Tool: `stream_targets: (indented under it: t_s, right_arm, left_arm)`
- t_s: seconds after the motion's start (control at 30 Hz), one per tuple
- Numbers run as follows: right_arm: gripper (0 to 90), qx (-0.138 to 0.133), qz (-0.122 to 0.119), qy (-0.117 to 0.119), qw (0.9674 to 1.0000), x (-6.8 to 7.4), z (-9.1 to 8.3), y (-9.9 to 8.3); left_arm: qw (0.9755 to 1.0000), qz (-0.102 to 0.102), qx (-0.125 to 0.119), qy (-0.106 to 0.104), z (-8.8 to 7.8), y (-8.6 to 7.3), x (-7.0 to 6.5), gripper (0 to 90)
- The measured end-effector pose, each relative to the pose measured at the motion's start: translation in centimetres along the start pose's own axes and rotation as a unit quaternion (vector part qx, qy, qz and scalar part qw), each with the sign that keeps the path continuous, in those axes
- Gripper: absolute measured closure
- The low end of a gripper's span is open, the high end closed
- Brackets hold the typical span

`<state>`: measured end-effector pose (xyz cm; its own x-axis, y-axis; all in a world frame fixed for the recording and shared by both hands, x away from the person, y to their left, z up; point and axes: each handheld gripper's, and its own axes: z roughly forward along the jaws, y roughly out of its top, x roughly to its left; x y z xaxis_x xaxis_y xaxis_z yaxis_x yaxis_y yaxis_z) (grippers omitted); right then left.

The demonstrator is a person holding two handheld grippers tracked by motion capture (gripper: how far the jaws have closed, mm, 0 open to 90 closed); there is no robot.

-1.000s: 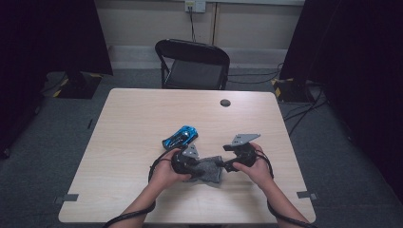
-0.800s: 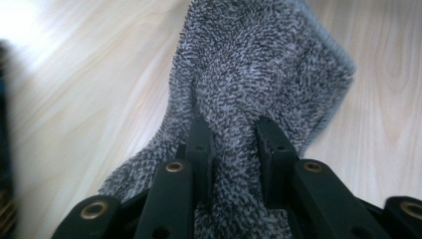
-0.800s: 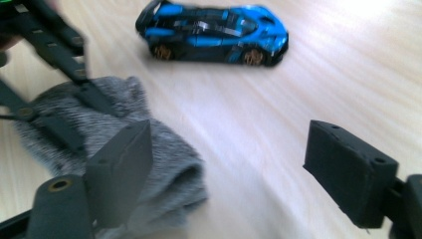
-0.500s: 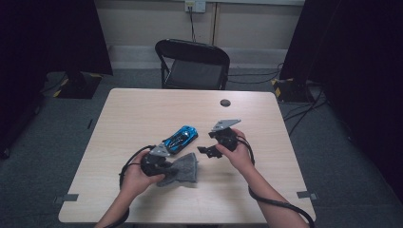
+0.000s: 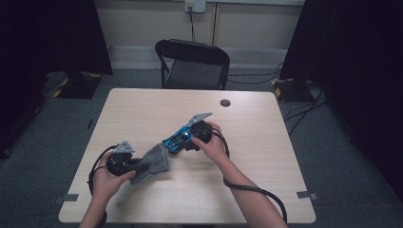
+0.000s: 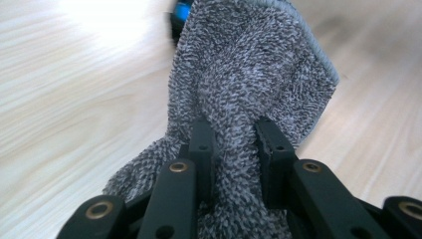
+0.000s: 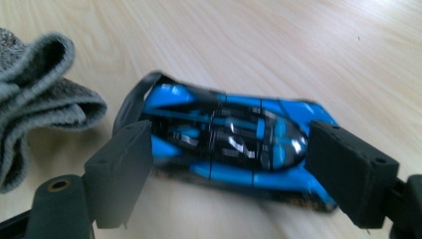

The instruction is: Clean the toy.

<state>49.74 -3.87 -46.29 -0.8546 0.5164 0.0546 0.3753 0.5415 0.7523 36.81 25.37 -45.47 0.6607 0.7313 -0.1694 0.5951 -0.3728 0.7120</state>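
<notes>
A blue and black toy car (image 5: 177,139) lies on the wooden table (image 5: 266,156), near its middle. My right gripper (image 5: 184,140) reaches it from the right, open. In the right gripper view the car (image 7: 234,144) lies lengthwise between the two wide-spread pads (image 7: 124,159) of that gripper (image 7: 230,142). A grey terry cloth (image 5: 154,161) trails on the table left of the car. My left gripper (image 5: 139,165), held at the near left, is shut on it. The left gripper view has the cloth (image 6: 249,84) bunched and pinched in my left gripper (image 6: 234,134).
A black folding chair (image 5: 192,64) stands behind the table's far edge. A small dark round disc (image 5: 225,102) lies on the table near that edge. Cables loop from both grippers over the near part of the table.
My left gripper has pulled the cloth to the left, away from the centre. My right gripper has let go of the cloth and moved left and farther up the table to the car, which has stayed put.
</notes>
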Motion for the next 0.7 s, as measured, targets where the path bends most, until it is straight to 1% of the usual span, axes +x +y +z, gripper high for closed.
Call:
stream_targets:
  t_s: [0.03,0.07,0.1,0.13,0.17,0.2,0.23,0.3,0.33,0.37,0.4,0.47,0.5,0.53,0.6,0.63,0.67,0.7]
  right_arm:
    - [18.1,-0.004,0.001,0.003,1.0,0.0,0.3,0.2]
    - [17.5,-0.002,-0.001,0.004,1.0,0.0,0.7,0.5]
    - [17.1,0.003,-0.008,0.004,1.0,0.1,1.1,0.7]
    - [17.0,0.006,-0.013,0.003,0.9999,0.2,1.3,0.9]
    - [16.9,0.013,-0.014,0.007,0.9998,0.3,1.8,1.2]
    - [16.8,0.016,-0.013,0.007,0.9998,0.3,2.0,1.2]
    - [16.7,0.02,-0.017,0.005,0.9997,0.4,2.3,1.3]
    - [16.2,0.037,-0.025,0.003,0.999,0.5,2.9,1.2]
    - [14.5,0.043,-0.033,-0.002,0.9985,0.5,3.2,1.1]
    - [13.6,0.044,-0.047,-0.008,0.9979,0.5,3.3,1.0]
    - [13.6,0.044,-0.047,-0.008,0.9979,0.5,3.3,1.0]
    - [12.5,0.039,-0.047,-0.003,0.9981,0.4,3.5,1.0]
    - [10.3,0.043,-0.053,-0.005,0.9977,0.4,3.6,1.0]
    - [10.3,0.043,-0.054,-0.004,0.9976,0.4,3.6,1.0]
    - [8.7,0.044,-0.053,-0.004,0.9976,0.3,3.7,1.0]
    - [8.0,0.039,-0.054,-0.001,0.9978,0.3,3.8,0.9]
    - [8.0,0.039,-0.054,-0.001,0.9978,0.3,3.8,0.9]
    - [5.7,0.03,-0.049,0.004,0.9983,0.0,3.9,0.6]
  left_arm:
    - [1.0,-0.009,-0.002,0.003,-0.3,-0.1,0.4,72.9]
    - [0.9998,-0.015,-0.005,0.01,-0.4,-0.2,0.7,72.9]
    - [0.9997,-0.02,-0.007,0.014,-0.5,-0.3,0.9,72.9]
    - [0.9997,-0.02,-0.007,0.014,-0.5,-0.3,0.9,72.9]
    - [0.9992,-0.029,0.0,0.028,-0.5,-0.6,1.3,72.8]
    - [0.9992,-0.028,0.006,0.03,-0.4,-0.8,1.5,72.9]
    - [0.9992,-0.025,0.006,0.03,-0.3,-0.9,1.6,72.9]
    - [0.9995,-0.023,0.01,0.019,0.0,-0.9,1.5,72.9]
    - [0.9996,-0.02,0.013,0.012,0.1,-0.8,1.4,72.9]
    - [0.9997,-0.017,0.016,0.007,0.1,-0.7,1.4,72.8]
    - [0.9997,-0.017,0.016,0.007,0.1,-0.7,1.4,72.8]
    - [0.9998,-0.011,0.016,-0.005,0.6,-0.5,0.9,72.8]
    - [0.9996,-0.001,0.021,-0.017,1.1,-0.3,0.5,72.6]
    - [0.9993,0.007,0.026,-0.027,1.4,-0.2,0.2,72.5]
    - [0.9985,0.013,0.034,-0.042,2.0,0.1,-0.4,72.3]
    - [0.9979,0.02,0.038,-0.048,2.3,0.2,-0.7,72.3]
    - [0.9979,0.02,0.038,-0.048,2.3,0.2,-0.7,72.2]
    - [0.9973,0.027,0.046,-0.051,2.6,0.4,-1.0,71.9]
